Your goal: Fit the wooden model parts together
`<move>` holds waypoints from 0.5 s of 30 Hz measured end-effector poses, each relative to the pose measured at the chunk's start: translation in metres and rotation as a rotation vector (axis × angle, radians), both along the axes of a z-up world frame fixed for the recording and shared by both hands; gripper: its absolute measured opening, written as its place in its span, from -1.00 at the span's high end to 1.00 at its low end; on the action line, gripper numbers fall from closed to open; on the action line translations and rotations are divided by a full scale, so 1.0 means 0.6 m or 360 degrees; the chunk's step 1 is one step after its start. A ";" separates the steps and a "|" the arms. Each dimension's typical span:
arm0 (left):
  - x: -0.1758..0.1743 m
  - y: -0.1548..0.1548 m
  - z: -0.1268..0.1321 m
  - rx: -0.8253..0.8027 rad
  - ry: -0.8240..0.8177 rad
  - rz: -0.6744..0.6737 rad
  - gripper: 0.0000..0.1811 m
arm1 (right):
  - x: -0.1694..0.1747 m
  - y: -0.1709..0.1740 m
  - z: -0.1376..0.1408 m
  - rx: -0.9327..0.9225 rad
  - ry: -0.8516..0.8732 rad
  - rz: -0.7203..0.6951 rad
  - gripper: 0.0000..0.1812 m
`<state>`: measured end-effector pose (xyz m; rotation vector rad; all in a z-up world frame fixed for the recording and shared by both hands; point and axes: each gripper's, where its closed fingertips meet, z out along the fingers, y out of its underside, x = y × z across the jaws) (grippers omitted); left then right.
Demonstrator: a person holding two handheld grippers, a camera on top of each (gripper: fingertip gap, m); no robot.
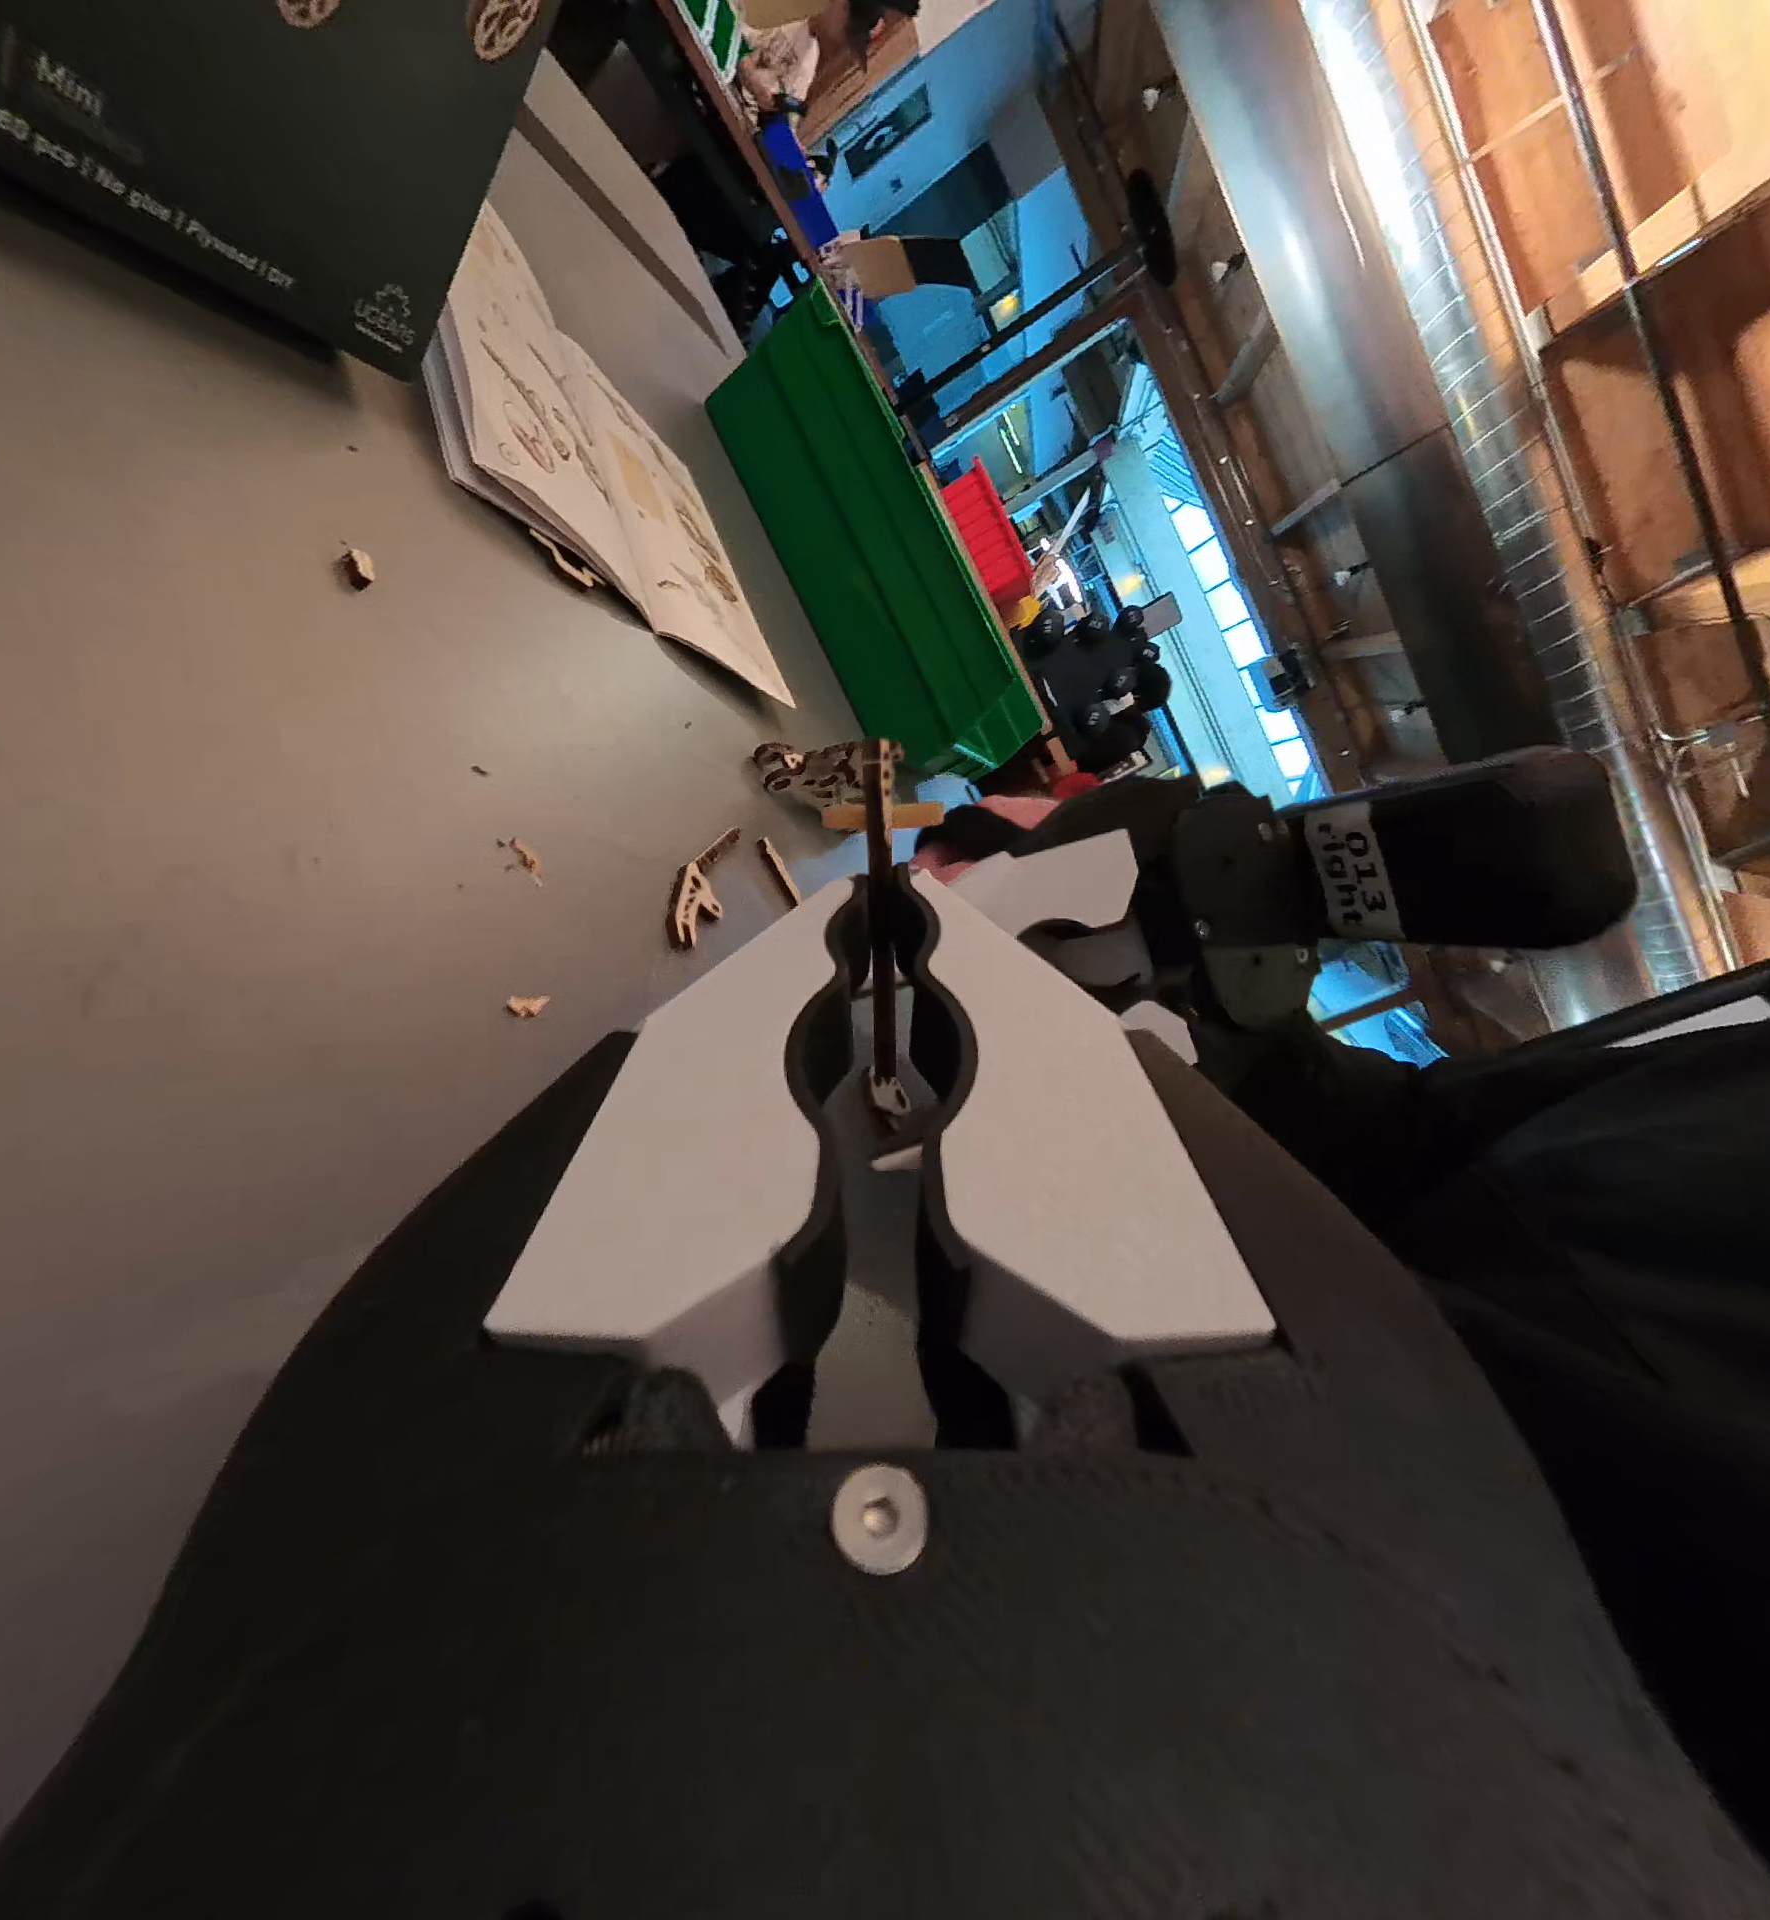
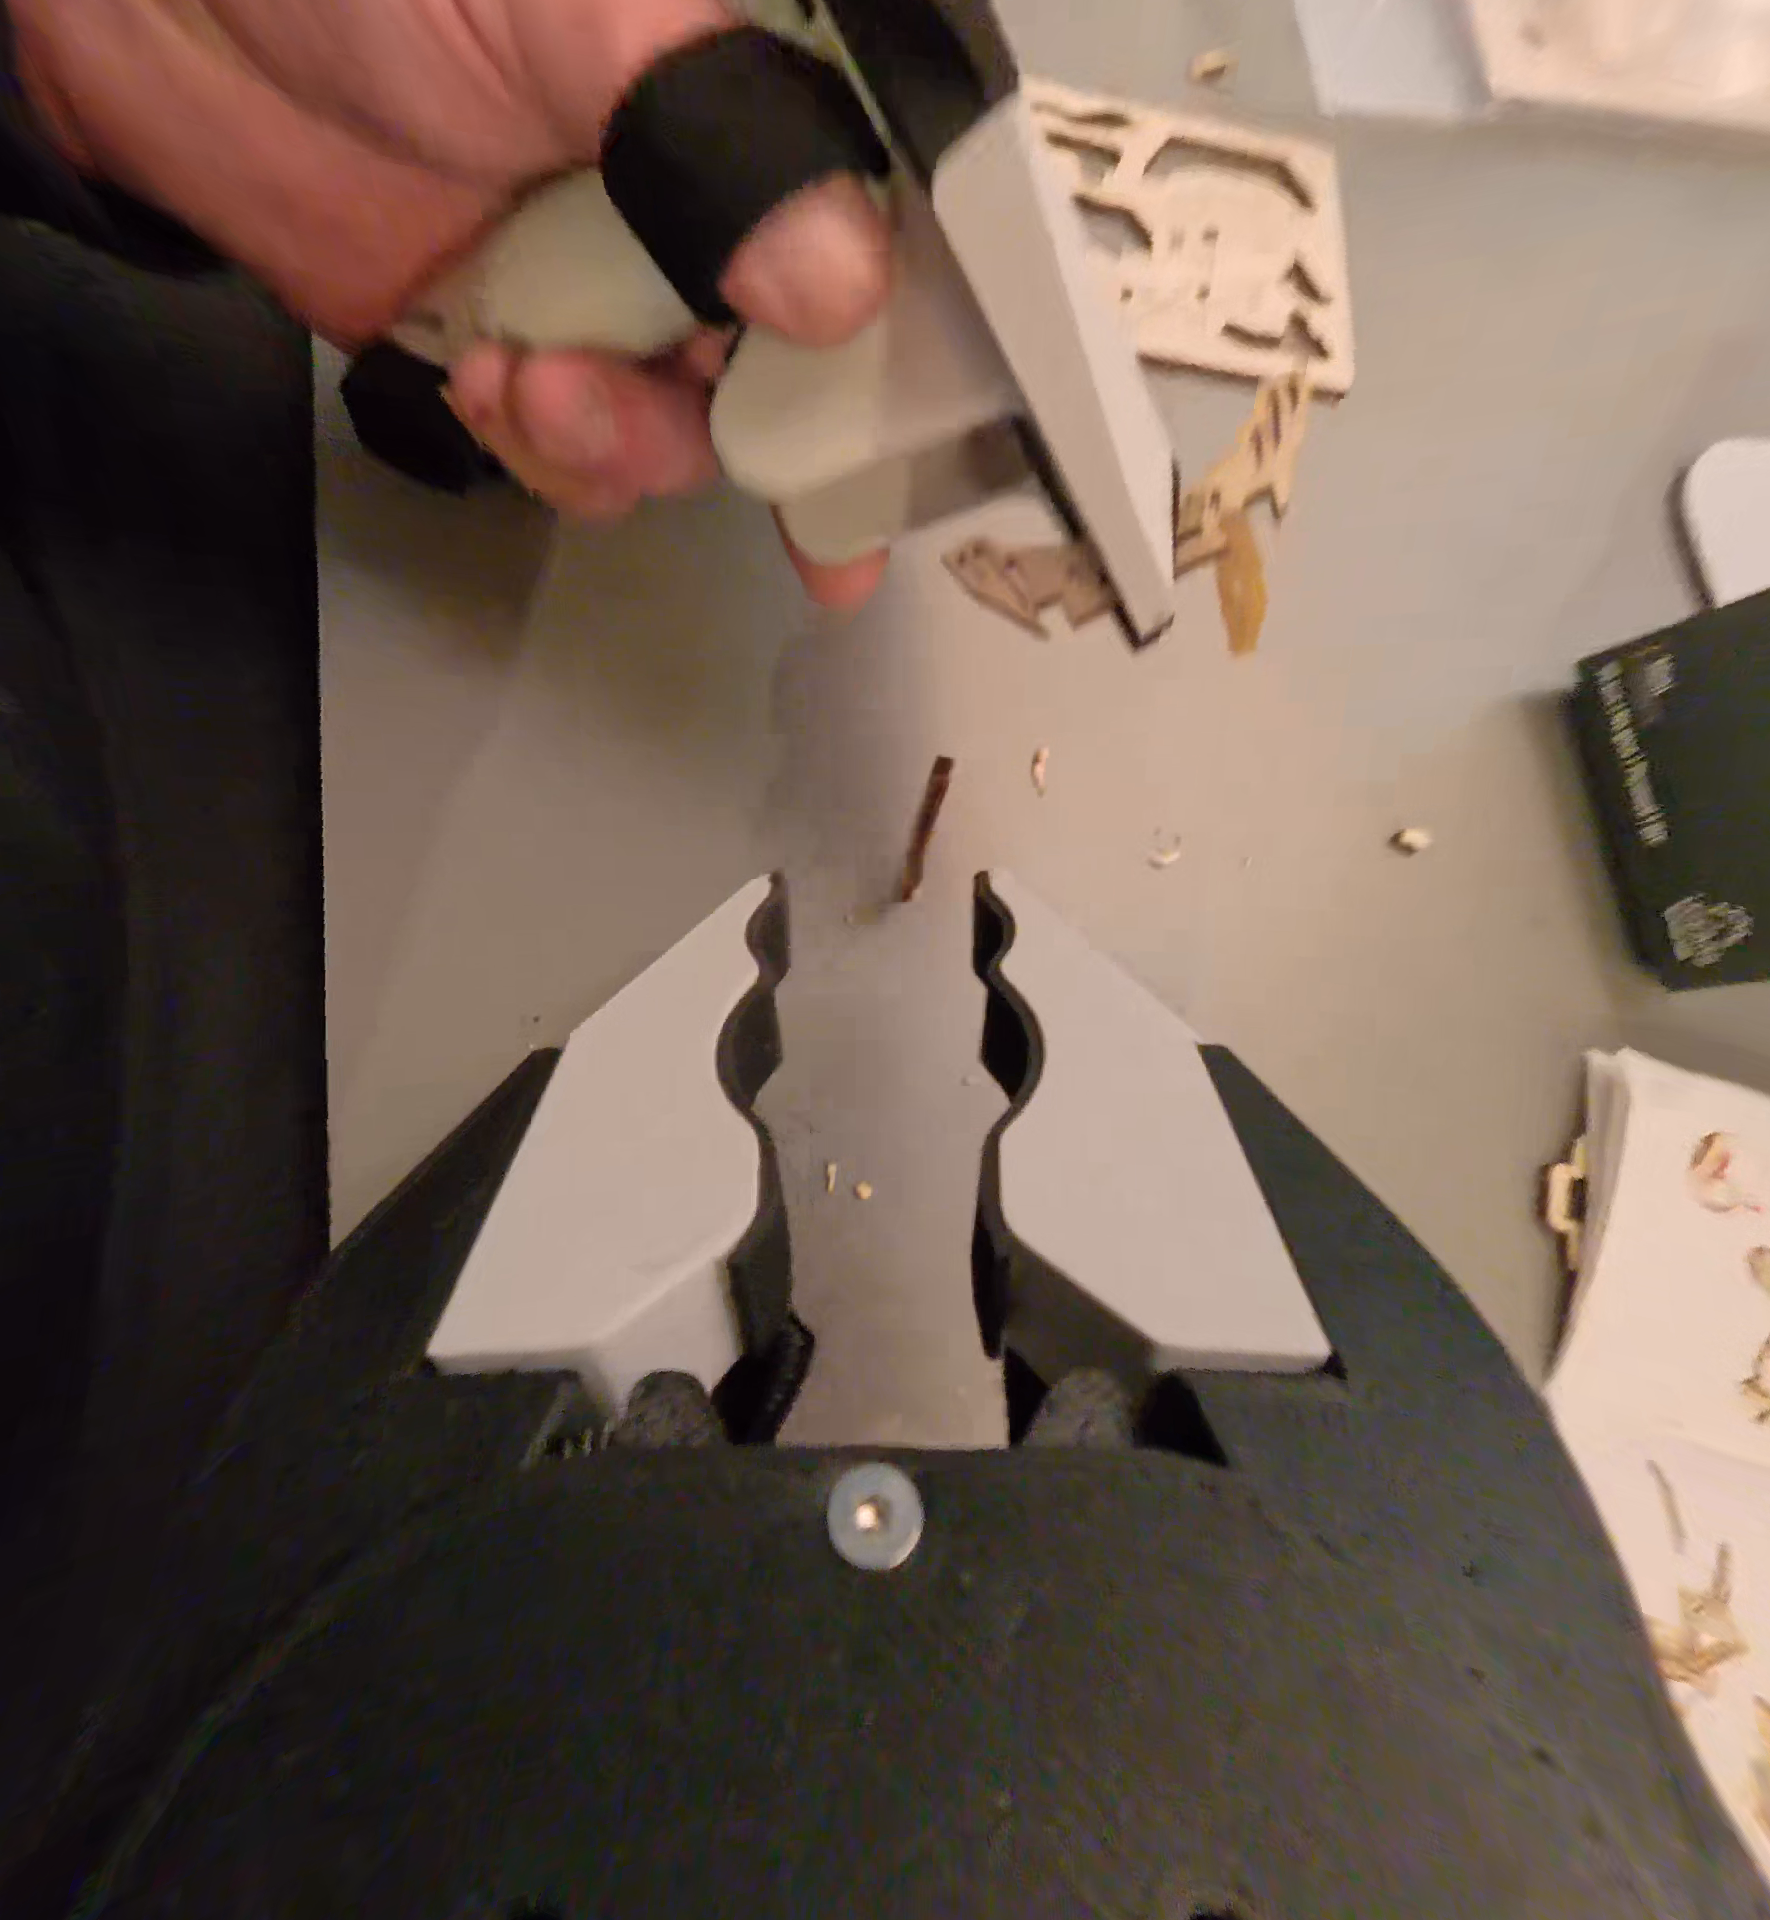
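I see my left gripper (image 1: 883,883) clamped on a thin wooden model part (image 1: 882,831), held edge-on, its tip carrying a pale cross-piece and projecting past the fingertips. My right gripper (image 2: 879,883) stands with its jaws apart and nothing between them; a small dark wooden sliver (image 2: 925,826) lies on the grey table (image 2: 652,790) just ahead of its tips.

Surroundings noted: a dark box (image 1: 226,166) and an open instruction booklet (image 1: 600,488) lie at the table's far side, with a green bin (image 1: 860,551) beyond them. Loose cut-out pieces (image 1: 699,894) and wood scraps (image 1: 526,858) lie scattered beside the held part. In the right wrist view, a punched-out plywood sheet (image 2: 1213,239) lies partly behind the left gripper, which a hand (image 2: 507,208) holds.

The table edge runs along the left of the right wrist view, against dark clothing. Bare table surface lies between the right gripper's fingertips and the left gripper.
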<state>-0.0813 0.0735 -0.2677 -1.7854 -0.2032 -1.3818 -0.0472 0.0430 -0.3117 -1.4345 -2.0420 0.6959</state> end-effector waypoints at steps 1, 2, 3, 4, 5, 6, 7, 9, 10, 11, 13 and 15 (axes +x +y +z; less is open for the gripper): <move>-0.003 -0.005 -0.003 -0.0016 0.0018 0.0009 1.00 | 0.003 -0.001 -0.006 -0.0044 -0.0038 -0.0026 0.59; -0.006 -0.010 -0.007 -0.0032 0.0040 0.0022 1.00 | 0.005 0.001 -0.008 -0.0084 -0.0056 -0.0076 0.60; -0.010 -0.015 -0.010 -0.0044 0.0057 0.0038 1.00 | 0.003 0.001 -0.007 -0.0143 -0.0056 -0.0127 0.61; -0.015 -0.020 -0.012 -0.0054 0.0063 0.0053 1.00 | 0.000 0.000 -0.005 -0.0199 -0.0048 -0.0172 0.61; -0.020 -0.023 -0.014 -0.0067 0.0065 0.0070 1.00 | -0.005 0.001 -0.004 -0.0204 -0.0031 -0.0209 0.67; -0.024 -0.026 -0.018 -0.0084 0.0071 0.0086 1.00 | -0.008 0.004 -0.008 -0.0161 -0.0029 -0.0223 0.69; -0.026 -0.029 -0.021 -0.0090 0.0087 0.0084 1.00 | -0.011 0.006 -0.013 -0.0095 -0.0033 -0.0208 0.70; -0.029 -0.032 -0.026 -0.0101 0.0115 0.0082 1.00 | -0.017 0.013 -0.016 0.0083 -0.0025 -0.0142 0.79; -0.030 -0.031 -0.025 -0.0096 0.0105 0.0085 1.00 | -0.019 0.016 -0.022 0.0191 -0.0046 -0.0082 0.79; -0.031 -0.031 -0.024 -0.0094 0.0091 0.0083 1.00 | -0.020 0.022 -0.030 0.0308 -0.0074 -0.0028 0.77; -0.030 -0.033 -0.026 -0.0102 0.0089 0.0074 1.00 | -0.026 0.026 -0.040 0.0470 -0.0098 0.0065 0.77; -0.032 -0.033 -0.027 -0.0108 0.0069 0.0075 1.00 | -0.033 0.024 -0.046 0.0530 -0.0083 0.0142 0.79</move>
